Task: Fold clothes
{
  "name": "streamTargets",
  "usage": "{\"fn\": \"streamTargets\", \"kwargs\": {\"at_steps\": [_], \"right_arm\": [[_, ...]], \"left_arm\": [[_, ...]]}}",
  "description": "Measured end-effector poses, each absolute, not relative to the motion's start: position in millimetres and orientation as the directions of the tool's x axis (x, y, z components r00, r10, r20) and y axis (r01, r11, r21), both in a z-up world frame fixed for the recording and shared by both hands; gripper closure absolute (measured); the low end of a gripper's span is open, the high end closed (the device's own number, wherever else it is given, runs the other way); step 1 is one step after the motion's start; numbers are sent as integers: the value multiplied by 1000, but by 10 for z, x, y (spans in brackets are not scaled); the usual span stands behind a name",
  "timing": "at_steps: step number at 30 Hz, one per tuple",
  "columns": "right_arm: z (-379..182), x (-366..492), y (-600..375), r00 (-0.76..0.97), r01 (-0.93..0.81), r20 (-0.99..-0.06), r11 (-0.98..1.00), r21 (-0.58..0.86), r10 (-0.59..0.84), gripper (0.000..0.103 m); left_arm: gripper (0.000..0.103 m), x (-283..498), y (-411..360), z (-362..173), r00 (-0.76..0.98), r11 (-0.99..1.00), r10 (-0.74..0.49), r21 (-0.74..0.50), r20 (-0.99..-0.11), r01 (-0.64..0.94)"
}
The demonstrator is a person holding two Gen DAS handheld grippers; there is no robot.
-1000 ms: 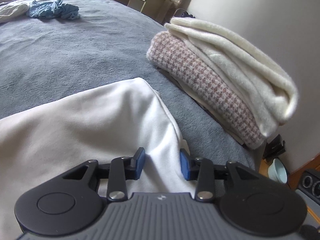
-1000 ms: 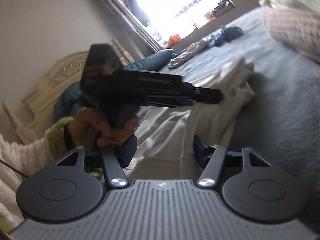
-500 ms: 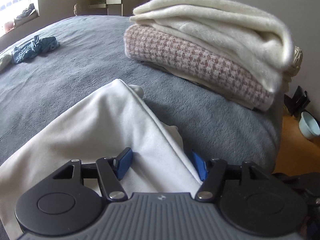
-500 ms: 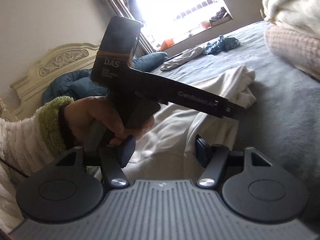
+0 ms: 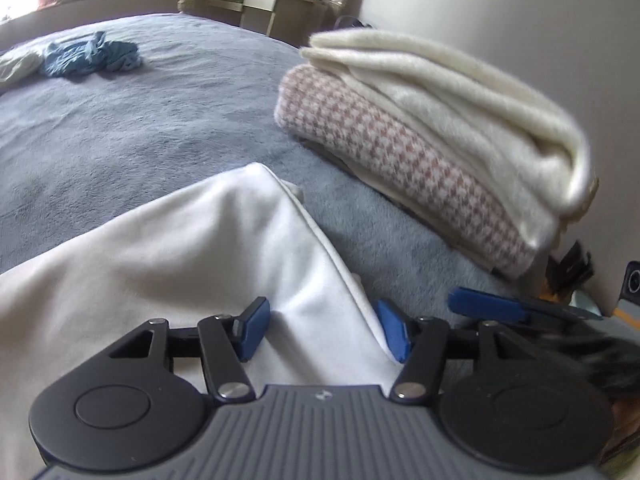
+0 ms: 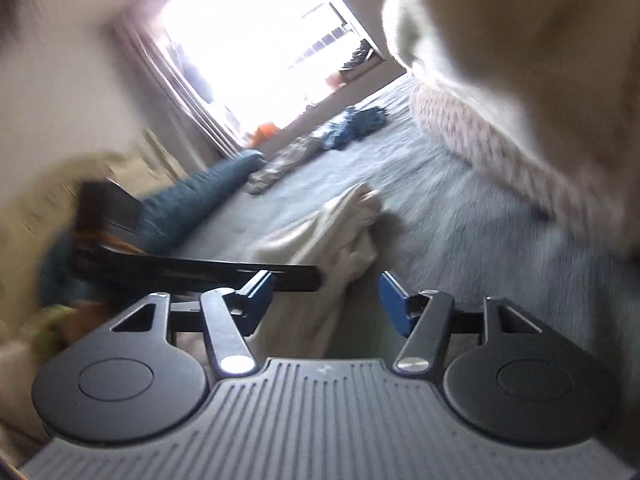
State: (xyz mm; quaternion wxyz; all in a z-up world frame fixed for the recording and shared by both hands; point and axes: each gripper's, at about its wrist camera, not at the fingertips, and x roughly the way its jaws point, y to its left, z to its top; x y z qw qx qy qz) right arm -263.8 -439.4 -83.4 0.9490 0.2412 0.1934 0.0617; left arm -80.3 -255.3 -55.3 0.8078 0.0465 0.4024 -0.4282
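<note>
A white garment (image 5: 180, 264) lies spread on the grey bed cover (image 5: 160, 128), with one pointed corner toward the bed's middle. My left gripper (image 5: 323, 332) stands open over its edge; a fold of cloth runs between the blue pads (image 5: 252, 332) without being pinched. In the blurred right wrist view the same garment (image 6: 332, 240) lies ahead. My right gripper (image 6: 326, 302) is closing, with the cloth's fold showing between its pads, not pressed. The left gripper's black body (image 6: 200, 268) crosses that view at the left. The right gripper's blue fingertip (image 5: 486, 306) shows at the right of the left wrist view.
A folded stack stands close on the right: a cream blanket (image 5: 460, 112) on a pink houndstooth one (image 5: 400, 168). A crumpled blue garment (image 5: 90, 58) and a pale one lie far across the bed. Teal pillows (image 6: 200, 192), a headboard and a bright window lie beyond.
The left jaws stand wider than a second ago, loosening from the fold. The right view has swung toward the folded stack and blurred; the left gripper sits lower in it.
</note>
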Motion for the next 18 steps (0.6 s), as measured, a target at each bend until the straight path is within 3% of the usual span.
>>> {"fn": "streamTargets", "kwargs": {"at_steps": [5,8,11,13,18], "right_arm": [[-786,-2395,-4140,917,43,-398,982,183,34,52],[-837,-2284,-4123,910,57,-414,990,127,1,56],[-859,-2242,-4158,912,72,-410,994,82,-33,59],[-867,-2184,-4170,917,64,-399,995,82,-25,61],[-877,-1970,-4280,923,6,-379,985,174,61,71]], "left_arm": [[39,-644,-2682,-490,376,663,-629,-217,-681,716],[38,-518,-2874,-548,376,664,-592,-166,-713,729],[43,-384,-2946,-602,357,675,-592,-203,-723,709],[60,-338,-2920,-596,376,686,-595,-205,-711,698],[84,-226,-2699,-626,352,693,-641,-318,-682,647]]}}
